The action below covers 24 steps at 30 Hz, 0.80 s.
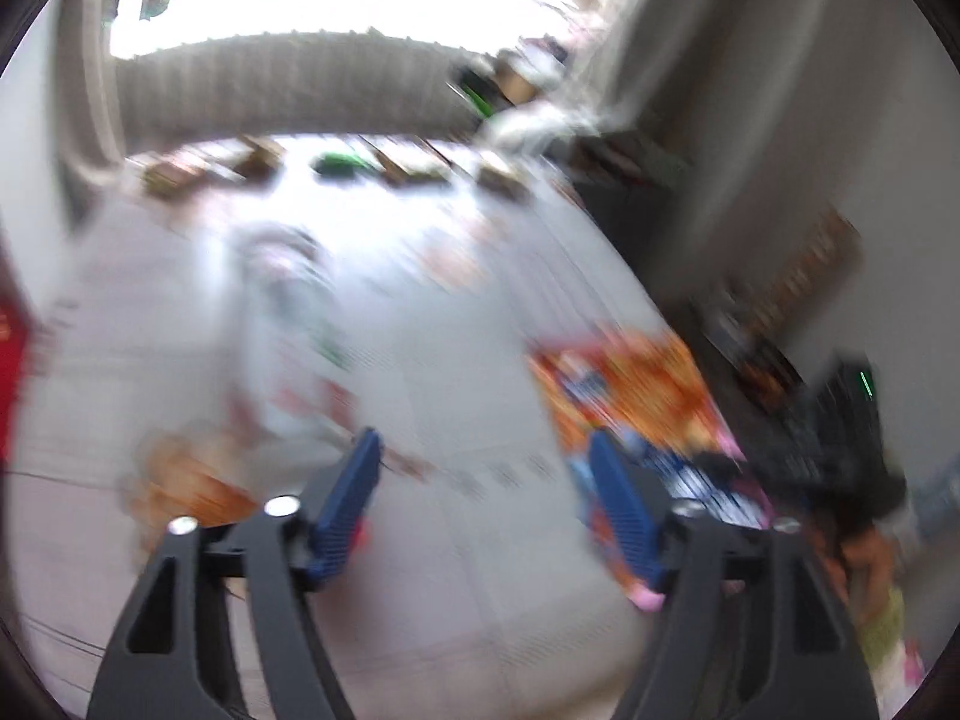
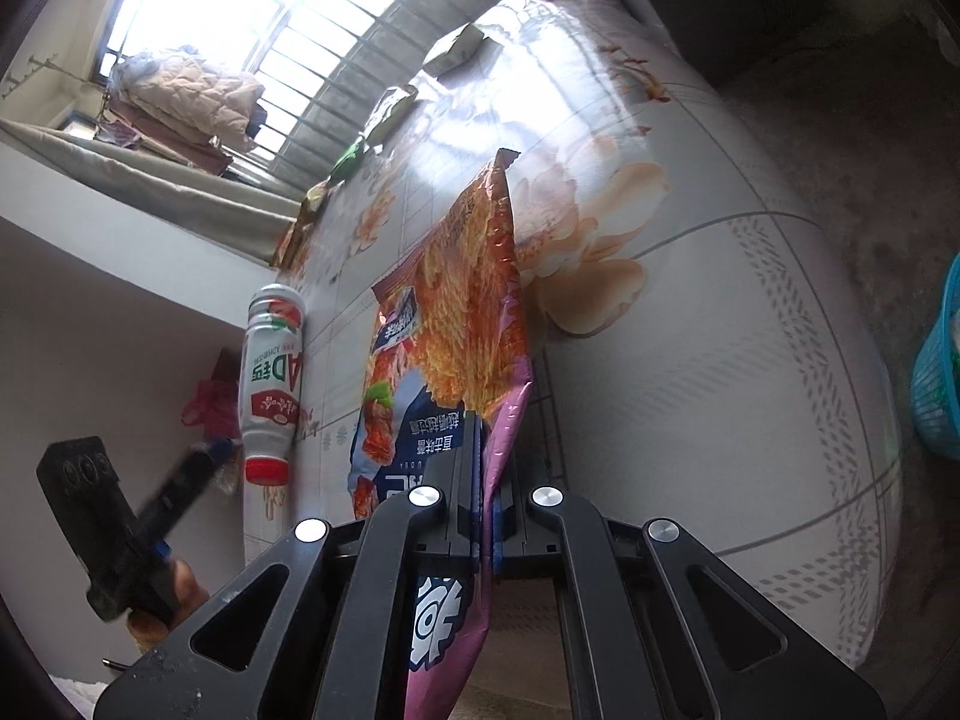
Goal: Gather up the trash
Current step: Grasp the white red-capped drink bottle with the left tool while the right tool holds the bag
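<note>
Clearly the right gripper (image 2: 489, 516) is clamping the orange snack bag (image 2: 456, 324) by its lower edge — the bag is standing up off the floral mattress (image 2: 690, 360). Left of it the white bottle (image 2: 270, 384) is lying, the left gripper (image 1: 486, 492) gaping empty. Lifting steadily toward the blue basket (image 2: 939, 372) at the bag's right seems wise — wrappers are lining the far edge below the barred window (image 2: 252, 18).

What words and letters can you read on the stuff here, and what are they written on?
"AD" in big red letters, with a Chinese character beside it: on the white bottle lying on the bed.
Chinese lettering on the orange snack bag clamped in the right gripper: too distorted to read reliably.
Small print on both: too small to read.
Left wrist view: too blurred, nothing readable.
</note>
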Each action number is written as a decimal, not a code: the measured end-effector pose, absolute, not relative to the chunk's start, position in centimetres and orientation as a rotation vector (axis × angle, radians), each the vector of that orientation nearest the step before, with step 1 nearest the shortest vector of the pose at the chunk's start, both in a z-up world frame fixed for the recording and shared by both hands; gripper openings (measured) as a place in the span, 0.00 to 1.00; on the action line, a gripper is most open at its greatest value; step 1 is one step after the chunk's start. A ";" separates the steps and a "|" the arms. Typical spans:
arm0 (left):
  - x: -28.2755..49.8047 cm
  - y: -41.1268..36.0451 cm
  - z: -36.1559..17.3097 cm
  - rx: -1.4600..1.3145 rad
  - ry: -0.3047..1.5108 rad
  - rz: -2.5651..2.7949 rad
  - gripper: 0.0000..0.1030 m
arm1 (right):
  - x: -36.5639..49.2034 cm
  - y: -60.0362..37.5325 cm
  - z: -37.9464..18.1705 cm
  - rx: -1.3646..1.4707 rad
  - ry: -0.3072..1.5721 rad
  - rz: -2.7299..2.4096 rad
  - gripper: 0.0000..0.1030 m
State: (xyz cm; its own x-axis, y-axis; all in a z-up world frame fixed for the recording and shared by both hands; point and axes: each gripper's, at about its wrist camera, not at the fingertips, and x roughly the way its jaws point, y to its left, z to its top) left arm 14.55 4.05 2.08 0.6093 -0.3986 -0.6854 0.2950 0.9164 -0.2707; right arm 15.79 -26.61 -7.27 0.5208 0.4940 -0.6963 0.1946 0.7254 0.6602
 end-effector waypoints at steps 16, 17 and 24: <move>24.9 8.3 -2.6 -0.230 0.983 -0.166 0.63 | 15.6 -27.2 -8.4 0.837 1.032 0.212 0.01; 24.8 8.3 -2.8 -0.241 0.988 -0.174 0.60 | 15.5 -27.3 -8.5 0.839 1.031 0.214 0.01; 22.4 7.7 -2.4 -0.255 1.001 -0.195 0.59 | 15.3 -27.4 -8.3 0.837 1.030 0.210 0.01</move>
State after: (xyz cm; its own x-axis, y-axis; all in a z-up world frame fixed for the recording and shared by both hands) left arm 22.38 7.73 -2.36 0.5266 -0.2773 -0.8036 0.0445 0.9530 -0.2996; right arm 15.31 -27.36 -8.34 0.5258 0.5226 -0.6711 0.2174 0.6802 0.7000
